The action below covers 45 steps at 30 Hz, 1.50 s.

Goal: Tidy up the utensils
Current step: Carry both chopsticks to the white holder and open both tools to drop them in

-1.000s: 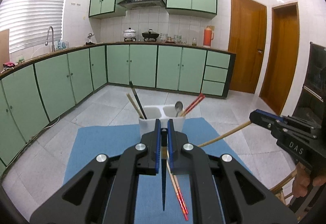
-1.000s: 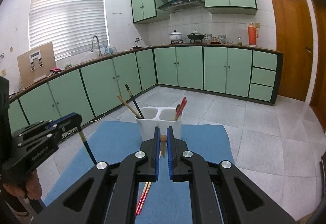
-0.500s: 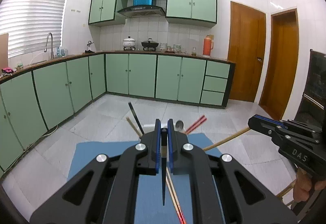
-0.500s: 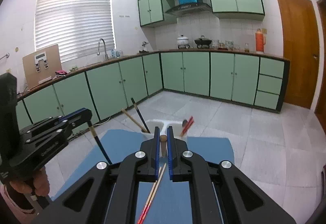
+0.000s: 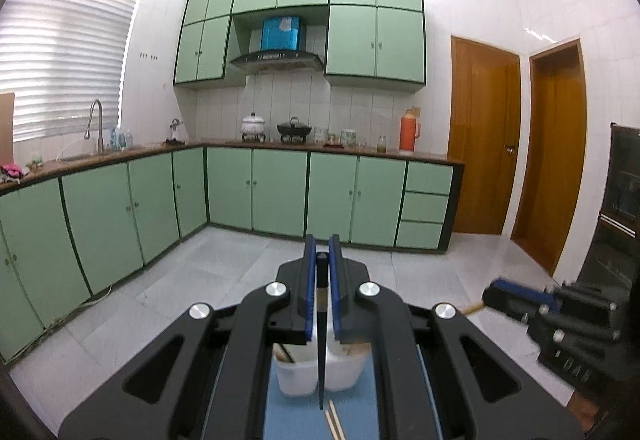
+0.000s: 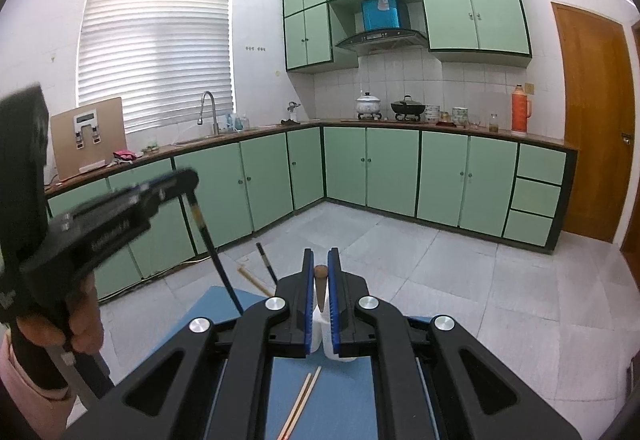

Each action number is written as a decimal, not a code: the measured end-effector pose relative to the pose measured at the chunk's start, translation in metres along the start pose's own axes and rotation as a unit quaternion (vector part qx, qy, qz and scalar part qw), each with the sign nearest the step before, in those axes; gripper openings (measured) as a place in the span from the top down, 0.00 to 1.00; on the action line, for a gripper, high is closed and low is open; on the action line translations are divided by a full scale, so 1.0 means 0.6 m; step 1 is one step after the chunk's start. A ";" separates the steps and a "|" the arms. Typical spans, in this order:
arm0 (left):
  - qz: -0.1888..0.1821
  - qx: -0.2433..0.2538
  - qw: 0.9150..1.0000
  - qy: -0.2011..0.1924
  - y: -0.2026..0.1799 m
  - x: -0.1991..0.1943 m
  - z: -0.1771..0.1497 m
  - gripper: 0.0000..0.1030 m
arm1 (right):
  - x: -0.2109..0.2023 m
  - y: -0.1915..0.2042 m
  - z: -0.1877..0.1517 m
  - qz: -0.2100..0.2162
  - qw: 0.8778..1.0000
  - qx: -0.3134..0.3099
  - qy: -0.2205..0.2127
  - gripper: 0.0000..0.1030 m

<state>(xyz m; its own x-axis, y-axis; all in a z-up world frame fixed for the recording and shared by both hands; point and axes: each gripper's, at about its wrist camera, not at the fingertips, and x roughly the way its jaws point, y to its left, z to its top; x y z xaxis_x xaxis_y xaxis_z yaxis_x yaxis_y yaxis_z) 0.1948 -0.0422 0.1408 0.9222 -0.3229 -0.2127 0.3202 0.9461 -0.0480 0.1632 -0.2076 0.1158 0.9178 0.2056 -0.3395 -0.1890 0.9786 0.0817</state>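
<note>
Black chopstick hanging tip-down. Wooden-handled utensil pointing knob-first at camera. White two-compartment holder sitting on blue mat, sticks leaning inside. Pale chopstick pair lying flat before holder.

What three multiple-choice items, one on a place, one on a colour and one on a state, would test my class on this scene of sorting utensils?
1. Where does the white holder stand?
A. on the blue mat
B. on the kitchen counter
C. in the sink

2. What colour is the chopstick held in the left tongs?
A. red
B. black
C. pale wood

3. How do the right tongs stand?
A. wide open and empty
B. shut on a wooden-handled utensil
C. shut on a pot lid

Answers:
1. A, since blue mat shows around the holder's base in both views.
2. B, since a dark stick hangs down between the blue pads.
3. B, since the rounded brown end of the handle sits clamped between the pads.
</note>
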 end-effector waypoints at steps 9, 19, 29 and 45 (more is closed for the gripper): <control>0.012 0.003 1.000 -0.026 0.000 0.086 0.045 0.95 | 0.074 -0.015 0.013 -0.013 0.999 -0.009 0.031 0.94; 0.021 -0.003 1.000 0.008 0.015 0.194 -0.014 0.95 | 0.163 -0.018 -0.017 -0.027 0.996 -0.011 0.079 0.94; 0.027 -0.003 0.998 0.061 0.041 0.224 -0.080 0.95 | 0.205 -0.016 -0.043 -0.029 0.994 -0.015 0.107 0.94; 0.031 -0.010 0.997 0.070 0.067 0.184 -0.091 0.65 | 0.171 -0.030 -0.039 -0.042 0.996 0.005 0.074 0.64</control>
<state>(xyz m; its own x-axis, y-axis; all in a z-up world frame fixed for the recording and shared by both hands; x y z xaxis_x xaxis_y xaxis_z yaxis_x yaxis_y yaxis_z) 0.2976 -0.0385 0.0622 0.9003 -0.2576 -0.3508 0.2568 0.9652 -0.0497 0.2525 -0.2036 0.0574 0.8688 0.1235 -0.4795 -0.1103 0.9923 0.0556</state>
